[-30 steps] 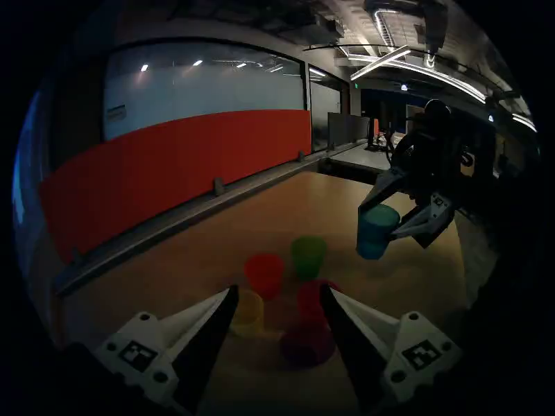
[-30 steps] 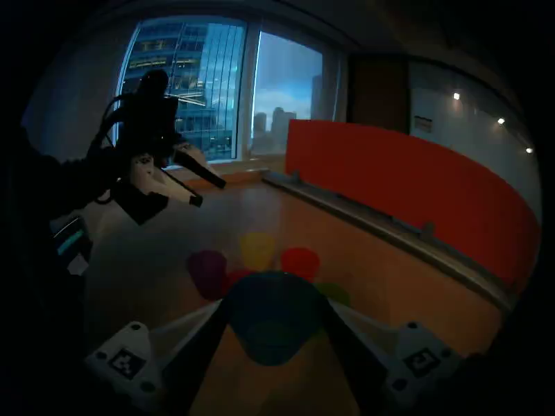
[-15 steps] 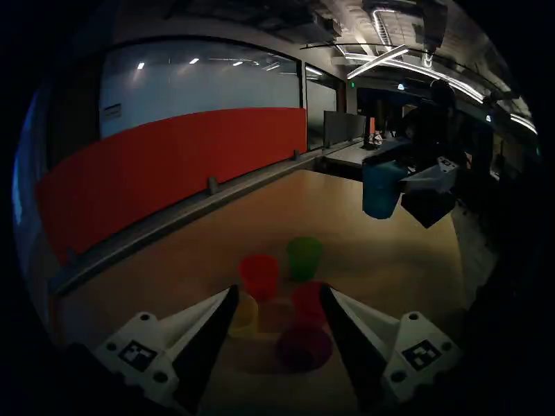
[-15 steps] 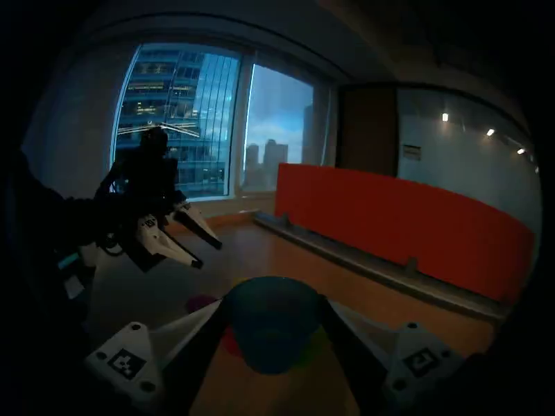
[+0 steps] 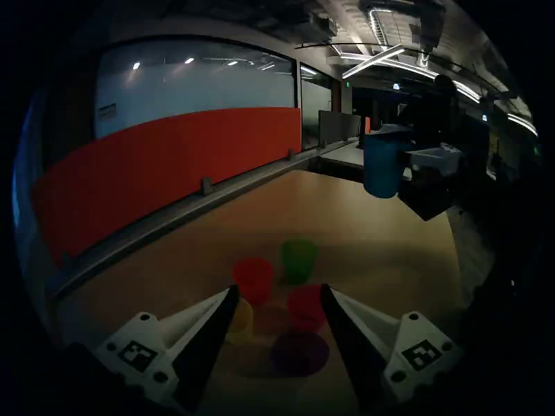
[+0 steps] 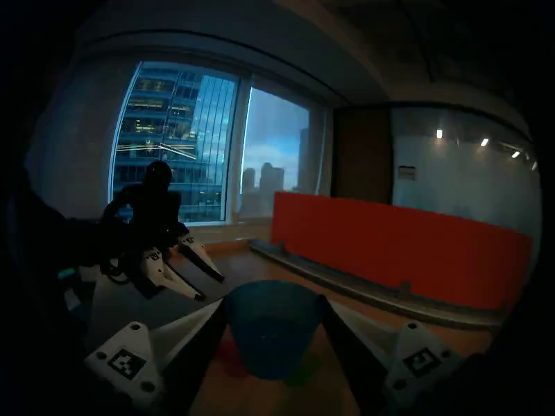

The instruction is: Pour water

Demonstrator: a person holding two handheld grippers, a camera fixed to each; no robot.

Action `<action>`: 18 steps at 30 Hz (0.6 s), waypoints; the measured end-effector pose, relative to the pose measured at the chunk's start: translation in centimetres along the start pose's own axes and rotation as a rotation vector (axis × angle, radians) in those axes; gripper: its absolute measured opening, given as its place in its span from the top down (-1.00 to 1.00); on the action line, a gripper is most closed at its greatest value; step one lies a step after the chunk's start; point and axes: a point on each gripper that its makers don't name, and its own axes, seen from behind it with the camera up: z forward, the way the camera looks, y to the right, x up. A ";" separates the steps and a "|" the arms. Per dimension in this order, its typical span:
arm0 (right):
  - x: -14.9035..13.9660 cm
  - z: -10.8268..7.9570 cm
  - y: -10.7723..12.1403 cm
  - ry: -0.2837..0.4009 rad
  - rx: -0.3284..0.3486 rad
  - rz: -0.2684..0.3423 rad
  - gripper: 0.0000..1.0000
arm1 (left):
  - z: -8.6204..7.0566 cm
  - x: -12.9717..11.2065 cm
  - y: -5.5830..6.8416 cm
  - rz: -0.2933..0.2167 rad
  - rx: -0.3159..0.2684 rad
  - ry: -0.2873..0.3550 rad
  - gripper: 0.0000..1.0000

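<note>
The right tongs [image 6: 272, 305] pinch a blue cup [image 6: 272, 334], one finger pressing on each side of its wall just under the rim. The cup stands upright between them, its mouth facing up. In the left gripper view the same cup hangs high in the air, well above the bench [image 5: 388, 243] and off to the far right of the other cups. Whether it holds water cannot be told in the dim light.

The left tongs [image 5: 279, 292] are spread wide and hold nothing. Below and ahead of them five cups stand close together on the bench. A green cup [image 5: 299, 260] is farthest from the tongs, with a red cup [image 5: 252, 279] just to its left. A second red cup [image 5: 305, 307] sits nearer, between the fingertips as seen. A yellow cup [image 5: 241, 320] is partly hidden by the left finger, and a purple cup [image 5: 298, 352] is nearest. None touches the tongs.

In the right gripper view the left tongs hover well apart from the blue cup, on the left, with the jaws open.
</note>
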 end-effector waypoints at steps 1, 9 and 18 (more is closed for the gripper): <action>0.1 -0.1 0.1 0.003 -0.002 -0.001 -0.88 | 0.1 0.0 0.0 0.001 -0.001 -0.002 -0.73; 1.4 -0.6 0.7 0.026 -0.025 -0.010 -0.87 | 0.8 -0.3 0.3 0.011 -0.021 -0.023 -0.72; 2.6 -1.0 1.2 0.045 -0.054 -0.024 -0.87 | 2.5 -0.3 0.8 0.029 -0.035 -0.048 -0.73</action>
